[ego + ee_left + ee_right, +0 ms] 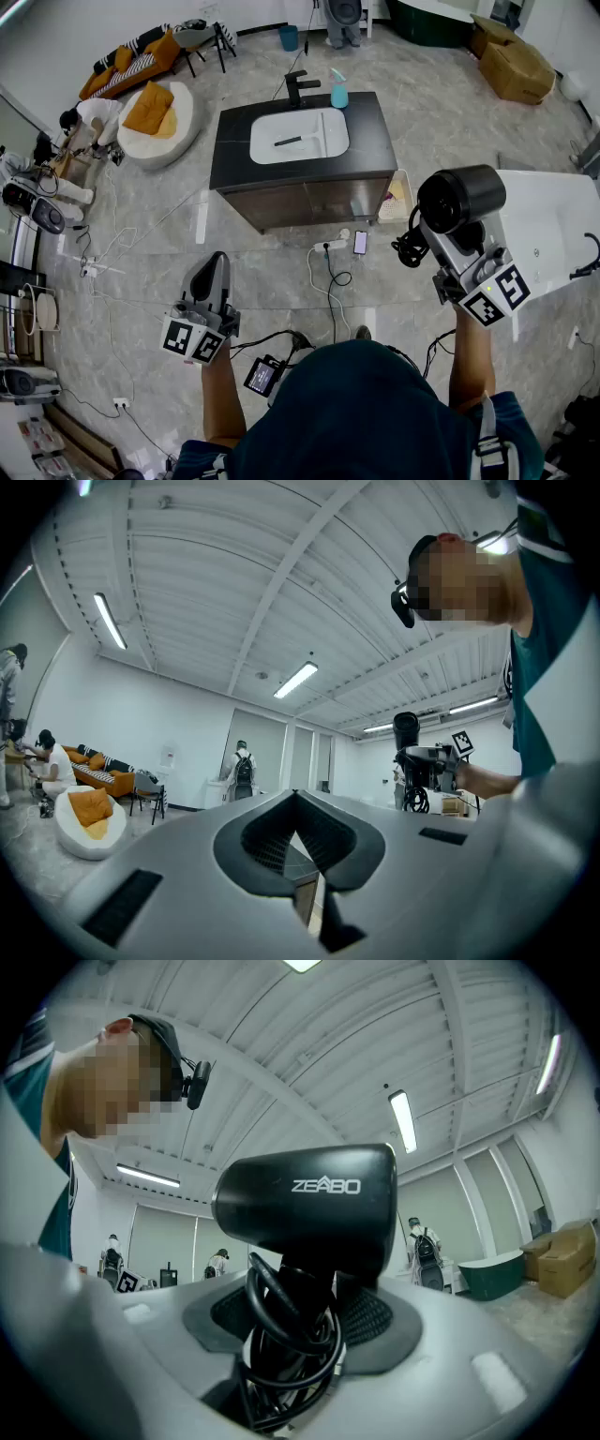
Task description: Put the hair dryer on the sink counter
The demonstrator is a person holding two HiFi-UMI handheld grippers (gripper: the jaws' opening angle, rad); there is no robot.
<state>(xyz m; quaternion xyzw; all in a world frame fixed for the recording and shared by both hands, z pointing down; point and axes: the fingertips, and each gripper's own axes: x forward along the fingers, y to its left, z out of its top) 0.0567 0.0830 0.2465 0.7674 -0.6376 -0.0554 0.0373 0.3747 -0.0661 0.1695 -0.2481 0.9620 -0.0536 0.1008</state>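
1. Head view: right gripper (448, 236) holds the hair dryer (459, 199), barrel end facing the camera, well apart from the sink counter (234, 141).
2. Left gripper view: left gripper (296, 795) closed, jaw tips touching.
3. Right gripper view: jaws clamp the cord-wrapped handle, which runs along them — barrel crosswise above.

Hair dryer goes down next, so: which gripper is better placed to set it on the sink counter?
Right. The right gripper clamps the hair dryer by its handle; the left gripper is shut and empty.

The person is wearing a dark teal short-sleeved shirt (356, 412). The grey plastic left gripper (212, 270) and grey plastic right gripper (442, 239) are each carrying a black-and-white square-marker cube (192, 339), with dark ribbed fingers (267, 841)
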